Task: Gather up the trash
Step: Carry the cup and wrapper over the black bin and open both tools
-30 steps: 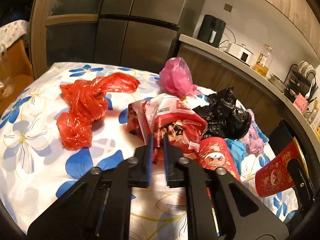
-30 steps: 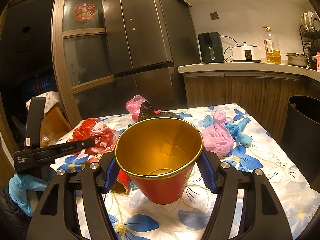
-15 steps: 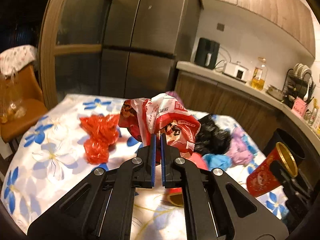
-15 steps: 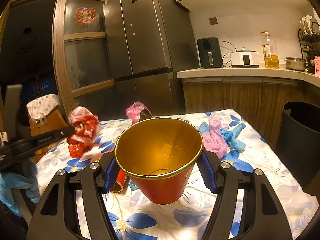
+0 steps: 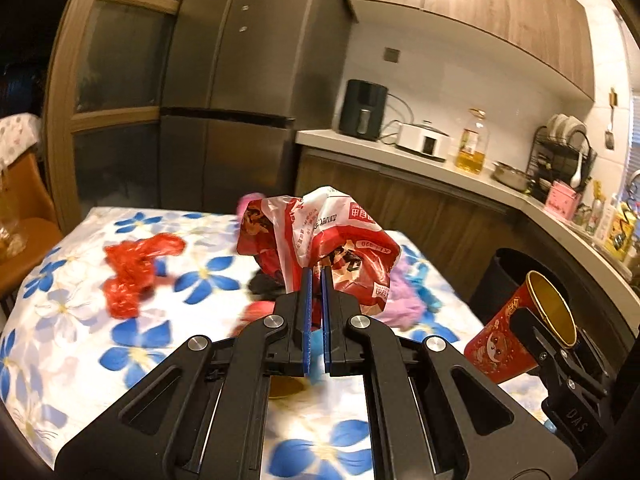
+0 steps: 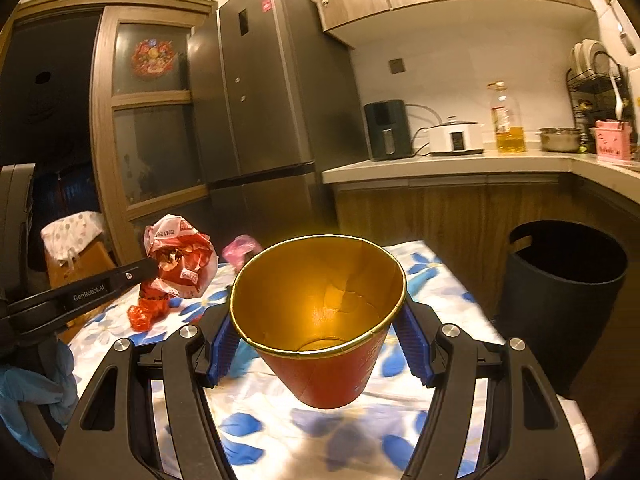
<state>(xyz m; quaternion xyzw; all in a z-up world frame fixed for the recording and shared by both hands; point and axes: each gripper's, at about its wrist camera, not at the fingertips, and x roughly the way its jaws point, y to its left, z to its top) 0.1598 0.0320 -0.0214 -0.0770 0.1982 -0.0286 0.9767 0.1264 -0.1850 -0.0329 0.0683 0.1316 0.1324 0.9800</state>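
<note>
My left gripper (image 5: pixel 316 276) is shut on a crumpled red and white snack bag (image 5: pixel 320 236) and holds it in the air above the flowered table (image 5: pixel 72 320). The bag also shows in the right wrist view (image 6: pixel 180 260), with the left gripper (image 6: pixel 148 270) at its side. My right gripper (image 6: pixel 318 344) is shut on a red paper cup with a gold inside (image 6: pixel 320 308), held upright above the table's right side. The cup also shows in the left wrist view (image 5: pixel 520 340). A black trash bin (image 6: pixel 560 292) stands on the floor right of the table.
A red plastic bag (image 5: pixel 132 272), a black bag (image 5: pixel 264 284), pink and purple bags (image 5: pixel 404 304) and something blue lie on the table. A fridge (image 6: pixel 260 120) and a counter (image 6: pixel 440 168) with appliances stand behind. A chair (image 5: pixel 16 216) is at the left.
My left gripper has lifted the snack bag off the table and swung it right. My right gripper has raised the cup, and the bin now shows more fully.
</note>
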